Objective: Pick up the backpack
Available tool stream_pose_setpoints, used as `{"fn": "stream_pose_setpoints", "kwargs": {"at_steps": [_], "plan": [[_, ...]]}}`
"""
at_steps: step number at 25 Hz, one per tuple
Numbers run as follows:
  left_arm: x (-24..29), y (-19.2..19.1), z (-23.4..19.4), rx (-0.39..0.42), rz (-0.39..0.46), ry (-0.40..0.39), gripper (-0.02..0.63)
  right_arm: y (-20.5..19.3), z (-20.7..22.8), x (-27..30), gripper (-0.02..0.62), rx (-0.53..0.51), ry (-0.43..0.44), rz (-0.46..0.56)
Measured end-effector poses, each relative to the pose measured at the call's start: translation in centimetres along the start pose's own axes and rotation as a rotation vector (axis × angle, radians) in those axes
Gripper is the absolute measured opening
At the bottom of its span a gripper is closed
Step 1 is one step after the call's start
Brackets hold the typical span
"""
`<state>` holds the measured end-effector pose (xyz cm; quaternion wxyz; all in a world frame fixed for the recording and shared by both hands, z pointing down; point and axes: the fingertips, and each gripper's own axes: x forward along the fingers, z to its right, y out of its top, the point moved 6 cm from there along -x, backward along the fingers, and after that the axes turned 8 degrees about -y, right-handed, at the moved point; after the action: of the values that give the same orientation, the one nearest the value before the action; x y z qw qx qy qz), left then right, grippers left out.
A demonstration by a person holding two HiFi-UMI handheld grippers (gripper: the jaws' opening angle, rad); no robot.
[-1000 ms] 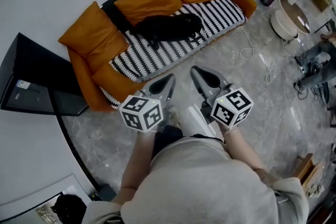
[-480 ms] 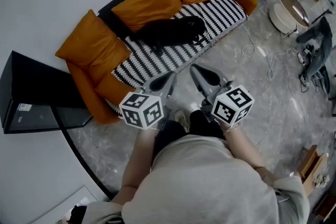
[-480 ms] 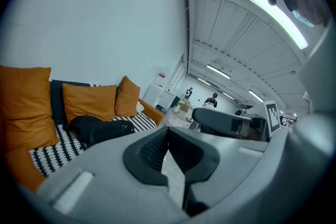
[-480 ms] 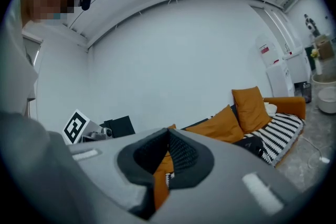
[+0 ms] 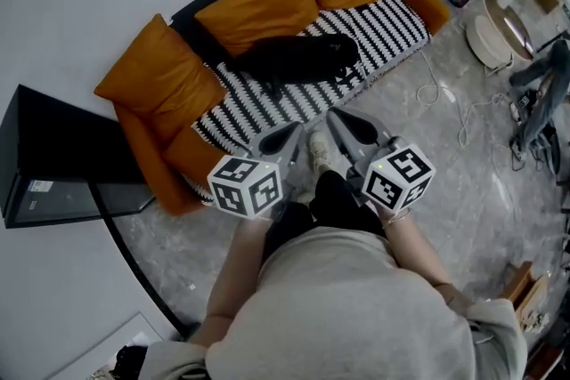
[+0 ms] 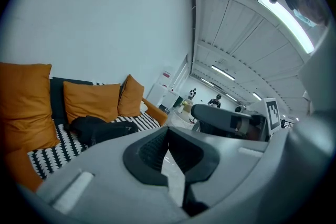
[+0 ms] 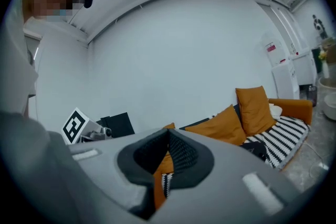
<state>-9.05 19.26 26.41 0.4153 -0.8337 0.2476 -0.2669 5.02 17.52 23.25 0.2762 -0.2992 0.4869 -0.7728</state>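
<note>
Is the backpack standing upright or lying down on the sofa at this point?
Lying down. The black backpack stretches flat along the striped seat of the sofa, in front of the orange cushions.

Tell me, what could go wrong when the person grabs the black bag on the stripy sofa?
1. The left claw and right claw are both shut; unless they open first, they may just nudge the floppy black fabric backpack.
2. A thin white cable loops on the grey marble floor beside the black-and-white striped sofa; the person might trip on it.
</note>
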Motion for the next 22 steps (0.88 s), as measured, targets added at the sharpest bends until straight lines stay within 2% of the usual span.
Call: {"fn": "stream_pose_setpoints", "kwargs": {"at_steps": [6, 11, 16, 22], "plan": [[3.5, 3.3, -4.0, 0.002, -0.002, 0.03, 0.008, 1.5, 3.3, 5.4, 0.002, 0.008, 0.04, -0.021], [7.9, 7.1, -7.2, 0.013, 0.0, 0.023, 0.008, 5.1, 7.3, 9.6, 0.002, -0.017, 0.038, 0.002], [11.1, 11.6, -10.1, 0.04, 0.041, 0.045, 0.008, 8.4, 10.7, 13.6, 0.002, -0.028, 0.051, 0.025], [14.3, 15.1, -13.1, 0.036, 0.082, 0.082, 0.008, 11.1, 13.5, 17.5, 0.002, -0.052, 0.089, 0.026]]}}
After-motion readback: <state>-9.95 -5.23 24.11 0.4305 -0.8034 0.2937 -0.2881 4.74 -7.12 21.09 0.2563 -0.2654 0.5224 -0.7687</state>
